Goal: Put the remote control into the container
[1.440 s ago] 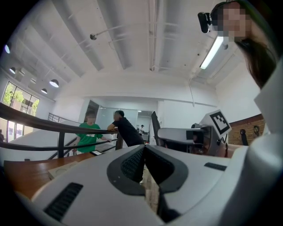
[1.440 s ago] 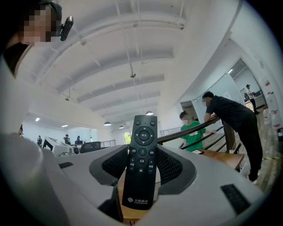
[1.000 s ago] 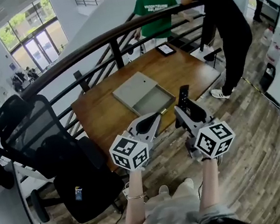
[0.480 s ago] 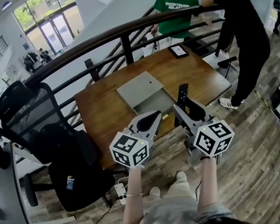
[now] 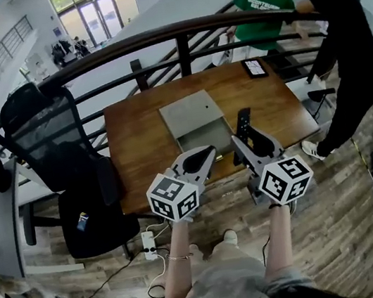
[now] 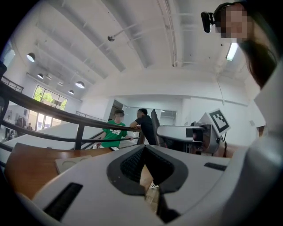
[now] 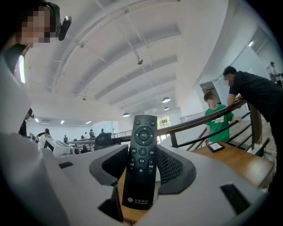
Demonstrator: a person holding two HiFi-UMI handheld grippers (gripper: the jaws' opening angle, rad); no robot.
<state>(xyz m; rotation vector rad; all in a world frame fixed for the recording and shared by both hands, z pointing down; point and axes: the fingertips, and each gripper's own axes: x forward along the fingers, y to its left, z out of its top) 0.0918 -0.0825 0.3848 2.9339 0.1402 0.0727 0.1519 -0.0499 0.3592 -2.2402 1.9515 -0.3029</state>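
A black mesh office chair (image 5: pixel 50 144) stands off the left edge of the brown wooden tabletop (image 5: pixel 134 136), clear of the path. By the near edge, the left claw (image 5: pixel 205 154) is clenched on nothing. Just beyond lies the flat grey rectangular container (image 5: pixel 204 136), unobstructed. The right claw (image 5: pixel 251 144) grasps the slim black remote control (image 5: pixel 242 122) by its lower end, right of the container. Held that low, it could pivot or slip and miss the recess. A black tablet (image 5: pixel 256 67) lies at the far right corner.

Slim black plastic remote control (image 7: pixel 140 163): white logo plus Chinese print at lower end, likely China Mobile; "M" on round button (image 7: pixel 140 170); green T-shirt (image 7: pixel 217 126): white lettering, illegible.
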